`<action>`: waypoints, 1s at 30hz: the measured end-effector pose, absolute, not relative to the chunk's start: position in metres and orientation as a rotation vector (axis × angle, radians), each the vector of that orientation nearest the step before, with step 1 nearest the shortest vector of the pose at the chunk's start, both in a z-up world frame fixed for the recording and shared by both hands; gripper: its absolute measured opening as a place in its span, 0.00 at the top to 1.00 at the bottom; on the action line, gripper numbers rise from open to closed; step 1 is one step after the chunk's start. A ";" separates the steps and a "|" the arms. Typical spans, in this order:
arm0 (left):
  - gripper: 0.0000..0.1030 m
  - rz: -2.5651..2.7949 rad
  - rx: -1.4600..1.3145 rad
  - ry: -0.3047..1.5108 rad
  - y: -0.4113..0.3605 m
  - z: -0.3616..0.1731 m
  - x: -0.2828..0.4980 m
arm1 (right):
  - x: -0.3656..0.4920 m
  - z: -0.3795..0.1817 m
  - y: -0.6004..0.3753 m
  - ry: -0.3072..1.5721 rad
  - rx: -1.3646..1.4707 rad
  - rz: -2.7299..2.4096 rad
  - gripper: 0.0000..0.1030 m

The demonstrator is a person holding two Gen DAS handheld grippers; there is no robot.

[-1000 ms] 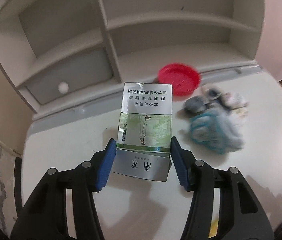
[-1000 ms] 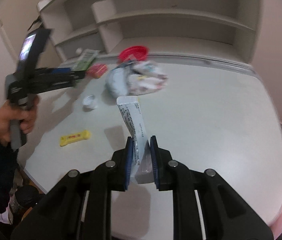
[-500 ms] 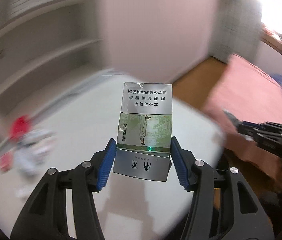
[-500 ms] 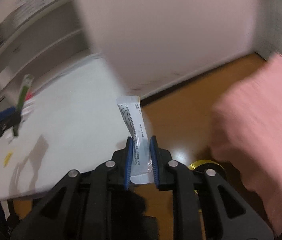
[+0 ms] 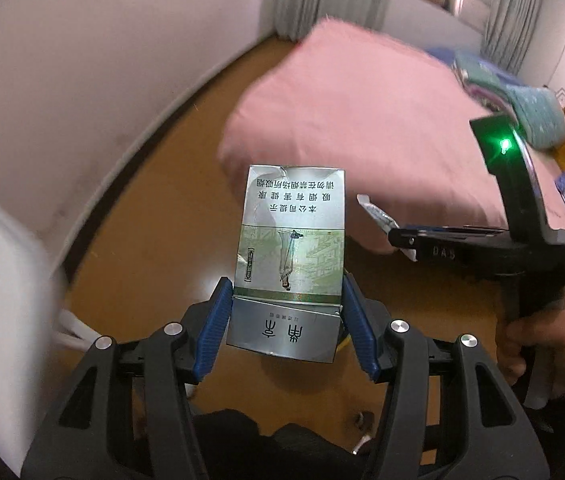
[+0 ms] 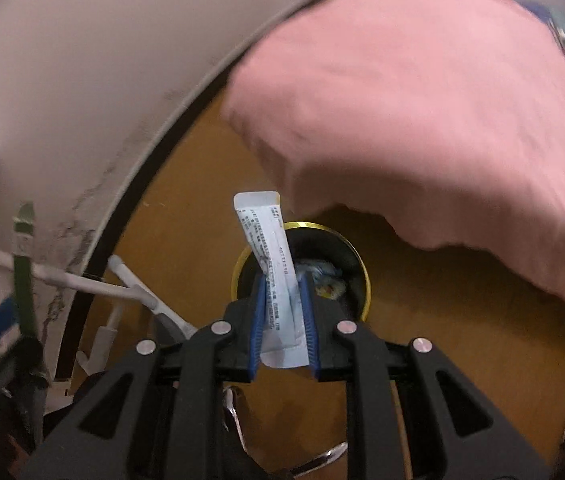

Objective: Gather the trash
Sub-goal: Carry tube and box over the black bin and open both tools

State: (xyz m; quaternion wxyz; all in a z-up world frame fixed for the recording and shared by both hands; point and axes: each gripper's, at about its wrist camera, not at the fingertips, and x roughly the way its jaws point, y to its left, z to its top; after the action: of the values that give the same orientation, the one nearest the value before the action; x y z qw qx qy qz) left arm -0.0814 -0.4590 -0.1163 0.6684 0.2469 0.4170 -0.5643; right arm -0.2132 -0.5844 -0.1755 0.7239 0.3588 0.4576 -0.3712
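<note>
visibly, the left gripper (image 5: 286, 312) clamps a chinese-lettered cigarette pack (image 5: 290, 256); the right gripper (image 6: 284, 320) pinches a printed sachet (image 6: 276, 276).

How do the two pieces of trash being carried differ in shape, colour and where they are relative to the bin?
The cigarette pack is a broad, flat box, silver and green; the sachet is a narrow white strip with small print. The pack spreads the left tool about halfway; the sachet leaves the right tool almost shut. The sachet hangs above the gold-rimmed bin; the pack's view shows only floor behind it. Both are clamped and off the table.
</note>
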 end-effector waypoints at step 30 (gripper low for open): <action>0.32 -1.278 0.679 1.130 -0.541 -0.215 -0.084 | -0.235 -0.211 -0.613 0.973 0.944 -0.842 0.31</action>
State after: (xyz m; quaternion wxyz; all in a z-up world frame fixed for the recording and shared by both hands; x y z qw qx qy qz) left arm -0.0837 -0.5414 -0.2152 0.6074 0.2938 0.4888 -0.5530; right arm -0.2346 -0.6134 -0.2108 0.6982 0.4233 0.4365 -0.3779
